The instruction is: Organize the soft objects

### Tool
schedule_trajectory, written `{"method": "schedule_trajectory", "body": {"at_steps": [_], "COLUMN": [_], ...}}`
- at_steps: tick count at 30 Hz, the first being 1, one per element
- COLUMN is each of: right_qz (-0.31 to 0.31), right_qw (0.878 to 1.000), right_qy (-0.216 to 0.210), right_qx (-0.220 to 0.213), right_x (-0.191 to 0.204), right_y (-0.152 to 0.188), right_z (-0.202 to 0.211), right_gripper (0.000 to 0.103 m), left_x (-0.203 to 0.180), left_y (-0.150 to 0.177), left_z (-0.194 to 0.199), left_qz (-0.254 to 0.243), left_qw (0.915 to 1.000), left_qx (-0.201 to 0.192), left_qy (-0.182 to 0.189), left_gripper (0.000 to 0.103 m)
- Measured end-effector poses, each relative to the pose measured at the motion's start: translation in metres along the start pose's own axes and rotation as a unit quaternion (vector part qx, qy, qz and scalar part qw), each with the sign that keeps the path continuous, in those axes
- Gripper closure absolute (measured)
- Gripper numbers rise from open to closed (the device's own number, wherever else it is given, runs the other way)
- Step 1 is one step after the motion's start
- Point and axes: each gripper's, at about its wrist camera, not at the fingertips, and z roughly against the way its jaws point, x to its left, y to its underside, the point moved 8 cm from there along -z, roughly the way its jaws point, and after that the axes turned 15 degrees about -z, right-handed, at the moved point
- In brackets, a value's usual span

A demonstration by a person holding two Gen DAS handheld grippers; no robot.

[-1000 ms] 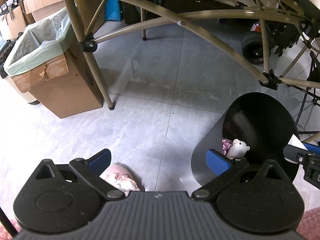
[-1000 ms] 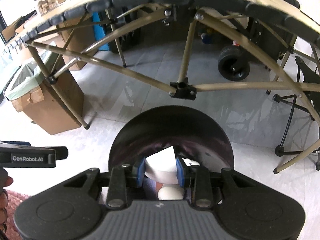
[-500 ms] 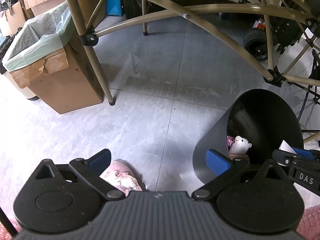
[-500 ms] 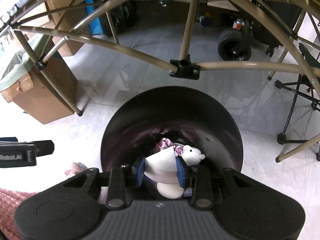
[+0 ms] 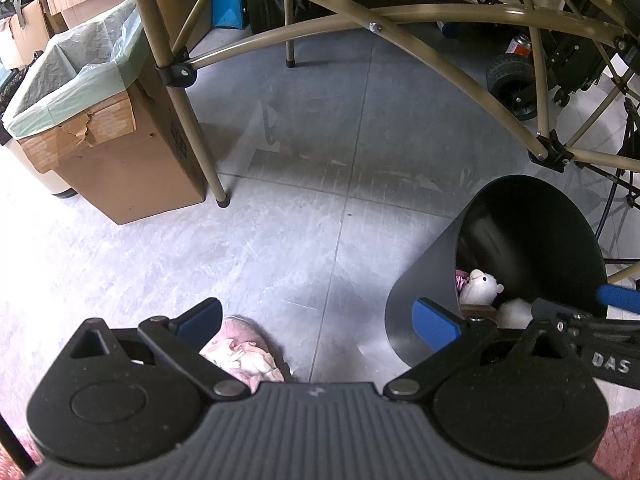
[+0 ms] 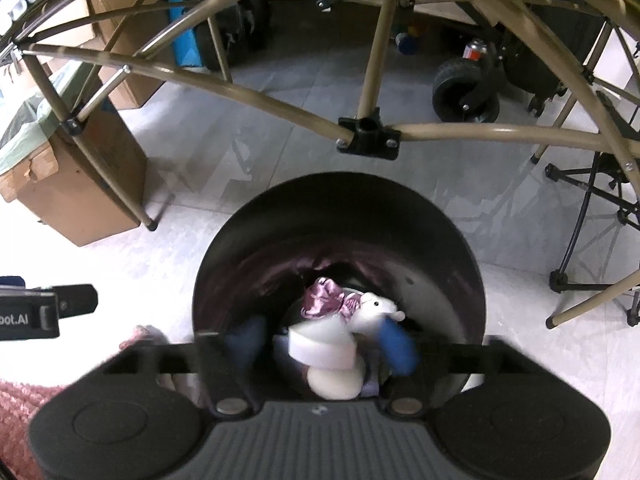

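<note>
Where glossy walls curve, round black bin (image 6: 340, 216) around fuzzy white plush (image 6: 376, 308).

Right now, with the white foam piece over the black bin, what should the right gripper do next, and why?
Probably lift the right gripper straight out of the black bin. Its jaws have just been opening, and the white foam piece sits loose between them, above the plush toy.

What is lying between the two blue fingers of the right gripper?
In the right wrist view, a white soft block lies between the fingers of the right gripper, whose jaws have just been opening, over the black bin.
</note>
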Motion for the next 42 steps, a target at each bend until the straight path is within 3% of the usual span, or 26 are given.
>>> {"method": "schedule_trajectory", "body": {"at_steps": [17,24,32,42], "right_qz": [-0.004,-0.008,-0.033,-0.048], "right_qw": [1.0,1.0,0.998,0.984], "right_qy": [0.003,-0.003,-0.025,-0.085], "right_qx": [0.005,-0.007,-0.047,-0.147], "right_x": [-0.004,-0.01,-0.023,-0.037], "right_y": [0.002,0.0,-0.007,-0.032], "right_z": [-0.001,0.01,0.051,0.143], "right_gripper": [0.0,0.0,0.0,0.0], "left_x": [-0.002,-0.009,-0.021,-0.038], "left_y": [-0.001,-0.008,-0.021,-0.049], "left_z": [0.001,0.023,0.065,0.134], "left_qz": [-0.001,-0.009,-0.013,-0.028], "left_qw": [1.0,0.9993,0.9959,0.9848], "left_qx": [-0.003,-0.035,-0.089,-0.171], "left_qy": [0.0,0.001,0.004,0.008], "left_gripper": [0.0,0.0,0.0,0.0]}}
